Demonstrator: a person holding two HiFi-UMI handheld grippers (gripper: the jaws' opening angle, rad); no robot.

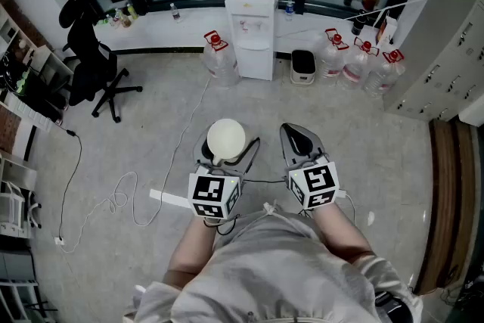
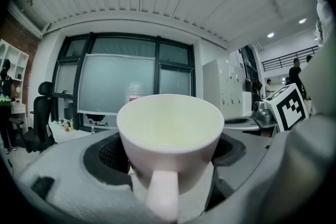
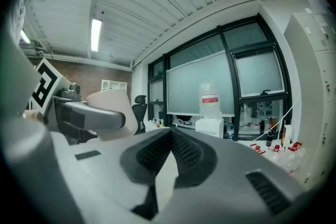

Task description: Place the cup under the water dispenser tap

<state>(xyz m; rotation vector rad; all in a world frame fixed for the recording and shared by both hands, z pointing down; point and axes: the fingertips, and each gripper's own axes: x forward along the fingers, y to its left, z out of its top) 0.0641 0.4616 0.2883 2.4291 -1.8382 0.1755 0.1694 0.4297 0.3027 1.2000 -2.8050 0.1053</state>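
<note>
A white cup [image 1: 225, 136] sits upright between the wide-set jaws of my left gripper [image 1: 228, 151], which is shut on it. In the left gripper view the cup [image 2: 170, 134] fills the middle, empty, with its handle pointing back at the camera. My right gripper [image 1: 290, 131] is beside it on the right, shut with nothing in it; in the right gripper view its tips [image 3: 170, 132] meet. The white water dispenser [image 1: 251, 26] with a bottle on top stands against the far window wall, well ahead of both grippers, and also shows as a small dispenser [image 3: 210, 124] in the right gripper view.
Water jugs [image 1: 218, 55] with red caps stand left of the dispenser, and more jugs [image 1: 355, 60] stand to its right. A black office chair [image 1: 94, 64] is at the left. A white cable [image 1: 121, 193] trails over the floor. Grey lockers [image 1: 454, 49] line the right side.
</note>
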